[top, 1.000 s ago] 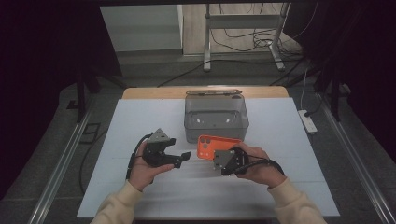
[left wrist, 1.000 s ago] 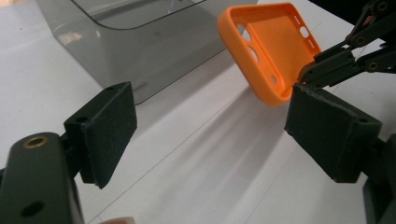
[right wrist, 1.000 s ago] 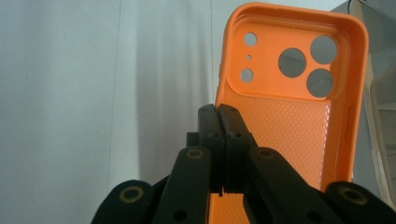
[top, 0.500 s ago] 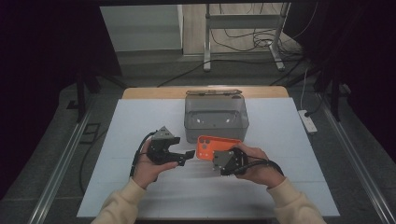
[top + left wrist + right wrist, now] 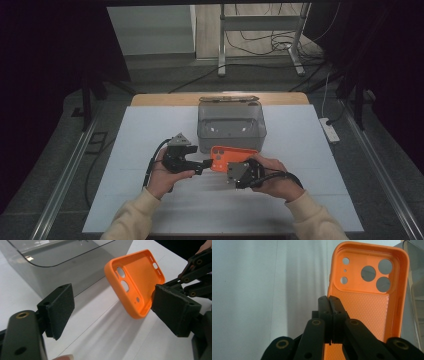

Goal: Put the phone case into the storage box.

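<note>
Jaws of right gripper point(image 5: 329, 300) hide orange case point(image 5: 372, 290) edge.

No text, label, brand, number or sign can be read anywhere in these views.

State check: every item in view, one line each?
Orange phone case: empty, held off the table by its side wall.
Right gripper: shut on the case wall.
Left gripper: open, one pad near the case's corner.
Grey plastic bin: lidless, looks empty, upright on the table.
</note>
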`<state>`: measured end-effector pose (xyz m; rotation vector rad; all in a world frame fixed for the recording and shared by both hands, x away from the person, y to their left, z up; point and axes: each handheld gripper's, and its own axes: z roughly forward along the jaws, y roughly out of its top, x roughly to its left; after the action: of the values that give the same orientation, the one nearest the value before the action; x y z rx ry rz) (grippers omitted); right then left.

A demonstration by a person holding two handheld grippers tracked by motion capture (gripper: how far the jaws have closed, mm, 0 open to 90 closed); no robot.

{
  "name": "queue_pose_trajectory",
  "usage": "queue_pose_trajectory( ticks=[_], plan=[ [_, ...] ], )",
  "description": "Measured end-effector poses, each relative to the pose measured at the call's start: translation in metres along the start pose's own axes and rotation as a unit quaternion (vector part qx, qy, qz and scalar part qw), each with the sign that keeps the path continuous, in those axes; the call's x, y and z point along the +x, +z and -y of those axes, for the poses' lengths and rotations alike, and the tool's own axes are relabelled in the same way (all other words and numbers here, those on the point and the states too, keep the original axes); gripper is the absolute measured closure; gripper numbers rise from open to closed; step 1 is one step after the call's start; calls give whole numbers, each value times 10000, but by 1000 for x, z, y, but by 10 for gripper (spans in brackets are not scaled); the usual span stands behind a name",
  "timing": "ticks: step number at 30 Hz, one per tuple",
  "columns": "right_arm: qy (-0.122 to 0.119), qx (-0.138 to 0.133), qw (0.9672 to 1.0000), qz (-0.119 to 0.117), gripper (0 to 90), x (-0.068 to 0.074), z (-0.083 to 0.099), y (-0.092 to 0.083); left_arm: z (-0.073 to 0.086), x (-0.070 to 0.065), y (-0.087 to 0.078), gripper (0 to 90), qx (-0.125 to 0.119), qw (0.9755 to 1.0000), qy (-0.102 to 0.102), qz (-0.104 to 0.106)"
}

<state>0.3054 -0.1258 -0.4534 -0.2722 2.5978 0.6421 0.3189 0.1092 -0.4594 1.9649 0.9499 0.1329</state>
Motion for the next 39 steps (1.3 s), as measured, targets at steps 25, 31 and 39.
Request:
queue_pose_trajectory(
  ticks=[25, 31, 39],
  plan=[
    [-53, -14, 10000, 54, 887, 1, -2, 0, -6, 0, 27, 425, 235, 9988, -114, 415],
    [-39, -28, 10000, 59, 887, 1, -1, 0, -7, 0, 29, 559, 258, 9983, -159, 499],
    [-45, -21, 9999, 89, 887, 2, -1, 0, -7, 5, 27, 696, 149, 9976, -321, 600]
  ],
)
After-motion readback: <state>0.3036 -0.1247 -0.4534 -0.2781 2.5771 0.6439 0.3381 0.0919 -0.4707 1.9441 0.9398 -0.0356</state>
